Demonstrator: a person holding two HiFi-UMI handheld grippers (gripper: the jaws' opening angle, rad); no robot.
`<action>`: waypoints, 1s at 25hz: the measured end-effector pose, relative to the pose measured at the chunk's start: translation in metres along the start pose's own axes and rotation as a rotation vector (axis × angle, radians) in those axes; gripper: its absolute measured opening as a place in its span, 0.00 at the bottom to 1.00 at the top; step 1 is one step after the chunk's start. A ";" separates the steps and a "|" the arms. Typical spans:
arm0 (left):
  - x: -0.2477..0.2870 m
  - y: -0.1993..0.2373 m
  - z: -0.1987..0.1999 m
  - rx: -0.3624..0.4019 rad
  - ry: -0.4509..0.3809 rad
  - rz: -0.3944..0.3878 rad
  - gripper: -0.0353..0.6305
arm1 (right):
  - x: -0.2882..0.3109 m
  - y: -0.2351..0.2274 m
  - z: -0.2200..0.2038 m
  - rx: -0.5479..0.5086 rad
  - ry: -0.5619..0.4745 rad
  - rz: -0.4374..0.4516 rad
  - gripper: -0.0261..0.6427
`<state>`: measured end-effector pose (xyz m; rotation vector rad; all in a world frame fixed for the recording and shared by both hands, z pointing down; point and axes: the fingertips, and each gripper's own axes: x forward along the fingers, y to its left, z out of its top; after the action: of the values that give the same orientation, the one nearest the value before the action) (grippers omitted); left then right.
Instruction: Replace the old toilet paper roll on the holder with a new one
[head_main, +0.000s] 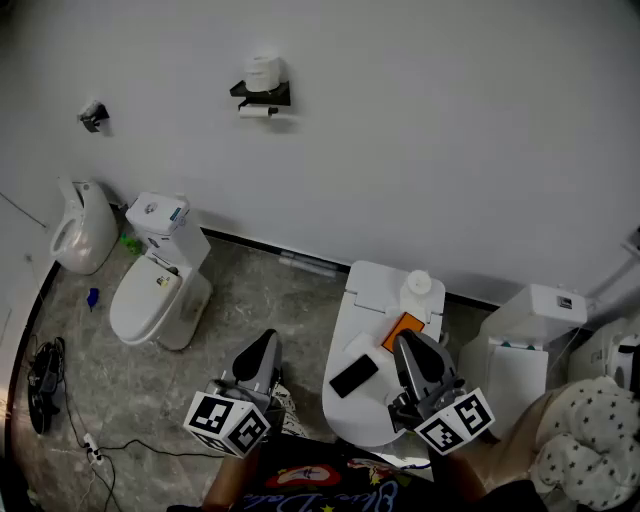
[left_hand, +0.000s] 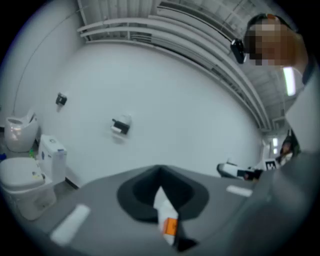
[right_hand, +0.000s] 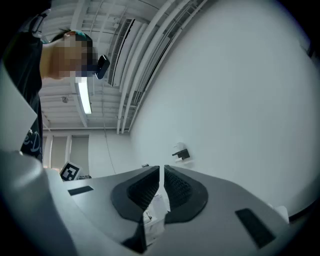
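Both claws are up in front of the person and neither has anything in it. The left claw (head_main: 263, 345) is pinched right shut, and its own view shows the dark pads (left_hand: 160, 175) meeting in one seam. The right claw (head_main: 405, 347) is closed down too, with only a hairline slit between its ribbed pads (right_hand: 162, 180). Their marker cubes (head_main: 228, 422) sit low in the head view, at six o'clock. The target is well away from both. The black holder (head_main: 262, 94) is fixed high on the white wall (head_main: 450, 130) at eleven o'clock, with a paper roll (head_main: 265, 70) resting on top of it. The left gripper view finds that holder (left_hand: 120, 126) at ten o'clock above the closed tips. The right gripper view has it (right_hand: 181, 154) small, at about one o'clock just over the tips. Closer in, a white toilet (head_main: 365, 300) lies under the right claw. A white roll (head_main: 418, 283) stands upright on it at the claw's twelve o'clock, close to the tips but not touching them. An orange item (head_main: 403, 328) and a black slab (head_main: 353, 375) lie on the lid at its nine and eight o'clock. Over at nine o'clock a small toilet (head_main: 158, 285) and a urinal (head_main: 80, 228) stand along the wall, and cables (head_main: 45, 395) trail across the stone floor (head_main: 260, 290) at eight o'clock.
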<state>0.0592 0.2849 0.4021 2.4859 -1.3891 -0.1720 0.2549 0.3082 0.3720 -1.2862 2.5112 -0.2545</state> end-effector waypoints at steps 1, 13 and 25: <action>0.008 0.014 0.002 -0.010 -0.002 0.003 0.04 | 0.014 -0.004 -0.002 -0.002 0.000 -0.001 0.06; 0.167 0.235 0.068 -0.046 0.025 -0.073 0.04 | 0.285 -0.034 -0.033 -0.011 -0.042 -0.016 0.06; 0.272 0.324 0.127 -0.059 0.021 -0.203 0.04 | 0.444 -0.051 -0.023 -0.067 -0.059 -0.055 0.06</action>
<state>-0.0919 -0.1302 0.3900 2.5680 -1.1051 -0.2254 0.0412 -0.0825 0.3245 -1.3698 2.4565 -0.1432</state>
